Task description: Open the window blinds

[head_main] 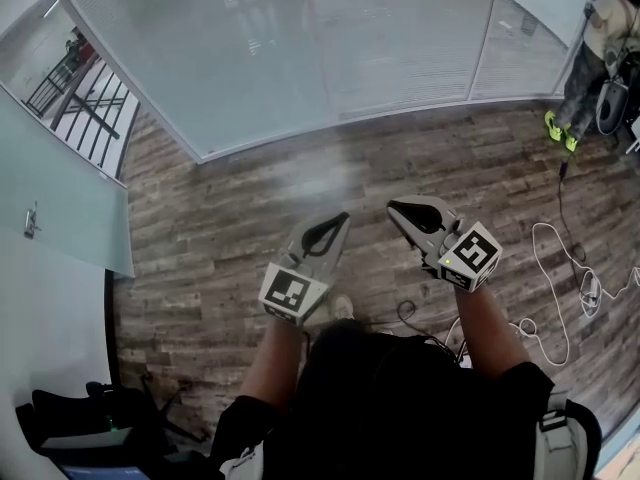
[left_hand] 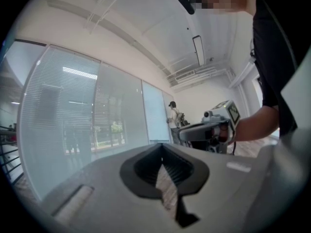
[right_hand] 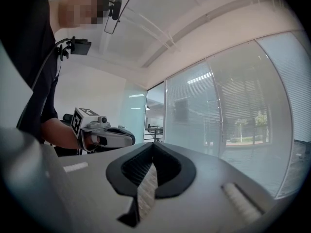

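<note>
Left claw (head_main: 340,218): pressed together, empty.
Right claw (head_main: 394,208): pressed together, empty.
Pale horizontal-slat window blinds (head_main: 400,48): ahead, well apart; neither claw clearly nearer.

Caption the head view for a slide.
The left gripper and right gripper, both shut and empty, face the window blinds.

A white cable (head_main: 547,225) lies looped on the wood-plank floor (head_main: 220,238).
</note>
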A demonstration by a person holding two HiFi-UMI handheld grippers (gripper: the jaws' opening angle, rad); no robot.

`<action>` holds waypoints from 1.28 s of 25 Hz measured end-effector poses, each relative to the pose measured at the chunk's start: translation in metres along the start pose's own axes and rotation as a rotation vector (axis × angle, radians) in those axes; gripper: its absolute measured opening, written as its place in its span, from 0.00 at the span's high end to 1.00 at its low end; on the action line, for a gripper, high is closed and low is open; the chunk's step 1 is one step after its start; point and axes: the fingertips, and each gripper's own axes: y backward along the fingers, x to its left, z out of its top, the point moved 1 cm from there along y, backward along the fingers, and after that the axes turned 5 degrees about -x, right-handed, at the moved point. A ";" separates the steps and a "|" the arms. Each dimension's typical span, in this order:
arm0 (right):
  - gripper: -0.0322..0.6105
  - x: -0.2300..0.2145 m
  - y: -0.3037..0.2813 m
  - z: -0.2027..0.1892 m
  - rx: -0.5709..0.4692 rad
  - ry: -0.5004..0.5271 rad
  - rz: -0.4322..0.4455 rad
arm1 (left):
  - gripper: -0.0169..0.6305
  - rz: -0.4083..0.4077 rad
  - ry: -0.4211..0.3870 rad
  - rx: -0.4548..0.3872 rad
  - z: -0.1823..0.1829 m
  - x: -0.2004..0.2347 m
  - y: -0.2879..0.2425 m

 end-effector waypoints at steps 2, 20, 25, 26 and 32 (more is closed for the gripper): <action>0.94 -0.003 -0.011 0.001 -0.005 0.007 0.008 | 0.97 0.003 -0.005 0.008 -0.001 0.011 0.000; 0.94 -0.064 -0.157 -0.008 -0.007 0.020 -0.013 | 0.97 -0.013 -0.003 -0.002 -0.021 0.156 -0.020; 0.94 -0.070 -0.185 -0.020 0.015 0.039 -0.017 | 0.97 -0.041 0.010 -0.023 -0.029 0.184 -0.021; 0.94 -0.071 -0.188 -0.022 0.020 0.040 -0.020 | 0.97 -0.044 0.009 -0.025 -0.030 0.187 -0.022; 0.94 -0.073 -0.193 -0.028 0.039 0.040 -0.020 | 0.97 -0.052 0.036 -0.017 -0.035 0.194 -0.021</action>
